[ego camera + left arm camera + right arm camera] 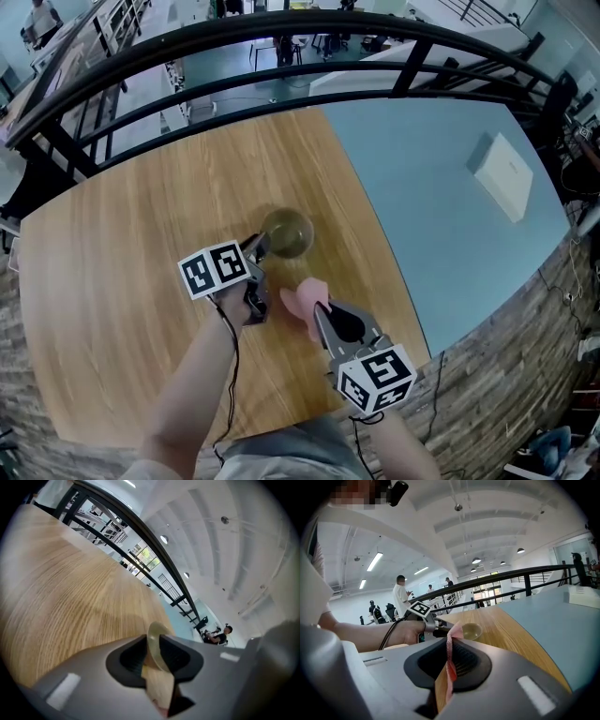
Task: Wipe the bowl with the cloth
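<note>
The person is standing over a wooden table (112, 281) and working a pair of tongs in each hand. The bowl (287, 232), small and olive-green, is sitting upright on the wood toward the table's right side.

The left tongs (260, 247) are reaching in at the bowl's near-left side, pointing forward and somewhat down, with their marker cube (216, 269) riding behind them. In the left gripper view the bowl's thin rim is standing up between the two pads, but these tongs are released. The pads are standing apart, and bare wood is showing through the gap below the rim.

The right tongs (321, 313) are sitting nearer the person, angled up toward the bowl from the lower right, and they are clenched on the cloth (305, 296). In the right gripper view the pink cloth is running edge-on between the closed pads, with a fold poking up past the tips. From above, the loose bunch is hanging just short of the bowl with a strip of wood showing between the two, and it is lying just to the right of the left tongs. Whether the cloth is brushing the table I cannot tell.

The left hand (401, 632) is gripping its tool with a black cable trailing back along the forearm. A dark rail (281, 37) is curving round the table's far edge, and off to the right a white box (503, 175) is lying on a blue-grey surface.
</note>
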The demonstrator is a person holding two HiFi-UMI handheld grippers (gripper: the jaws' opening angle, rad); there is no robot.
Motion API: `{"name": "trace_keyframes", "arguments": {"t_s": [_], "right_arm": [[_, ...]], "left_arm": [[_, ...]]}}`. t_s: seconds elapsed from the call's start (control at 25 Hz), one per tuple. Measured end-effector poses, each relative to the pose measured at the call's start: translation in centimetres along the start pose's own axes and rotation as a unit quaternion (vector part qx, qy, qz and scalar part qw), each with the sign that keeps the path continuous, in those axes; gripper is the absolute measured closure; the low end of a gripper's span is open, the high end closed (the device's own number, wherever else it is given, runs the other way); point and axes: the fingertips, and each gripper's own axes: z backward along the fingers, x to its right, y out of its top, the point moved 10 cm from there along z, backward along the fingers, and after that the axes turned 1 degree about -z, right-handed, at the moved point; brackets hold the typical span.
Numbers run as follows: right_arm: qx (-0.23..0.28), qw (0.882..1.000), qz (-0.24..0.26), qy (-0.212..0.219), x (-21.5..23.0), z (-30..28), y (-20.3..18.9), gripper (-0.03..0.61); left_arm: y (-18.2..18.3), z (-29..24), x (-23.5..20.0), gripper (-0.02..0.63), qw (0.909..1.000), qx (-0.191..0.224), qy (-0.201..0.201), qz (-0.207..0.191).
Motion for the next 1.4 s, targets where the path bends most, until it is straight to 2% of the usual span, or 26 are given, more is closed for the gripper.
{"name": "trace_keyframes", "arguments": {"t_s": [0.2,0.4,0.6,0.72,1.0,1.16,1.28,1.4], "right_arm": [[0.003,1.000,0.004,-0.002,-0.8,0.8,0.7,0.565],[0.016,1.000,0.008,-0.011,-1.5,2.0,2.6,0.565],[0.036,0.999,0.008,-0.016,-2.3,4.8,5.7,0.565],[0.047,0.999,0.013,-0.017,-3.6,6.6,7.8,0.565],[0.085,0.996,0.029,-0.025,-6.5,11.2,11.5,0.565],[0.099,0.994,0.042,-0.024,-8.9,13.9,13.5,0.565],[0.105,0.993,0.059,-0.022,-10.5,15.8,14.8,0.565],[0.110,0.991,0.070,-0.021,-11.9,17.7,15.7,0.565]], "left_arm": [[-0.1,2.2,0.6,0.512,0.9999,0.007,0.001,-0.007],[0.5,5.4,2.1,0.512,0.9987,0.019,0.010,-0.046],[0.3,9.1,5.4,0.517,0.9976,0.027,-0.027,-0.057],[0.2,12.0,7.3,0.541,0.9967,0.032,-0.040,-0.062],[0.8,19.8,11.5,0.596,0.9918,0.097,-0.040,-0.074],[1.0,24.5,14.4,0.600,0.9877,0.114,-0.064,-0.086],[1.0,27.8,16.9,0.607,0.9809,0.126,-0.072,-0.129],[0.8,30.8,19.1,0.611,0.9696,0.144,-0.062,-0.188]]}}
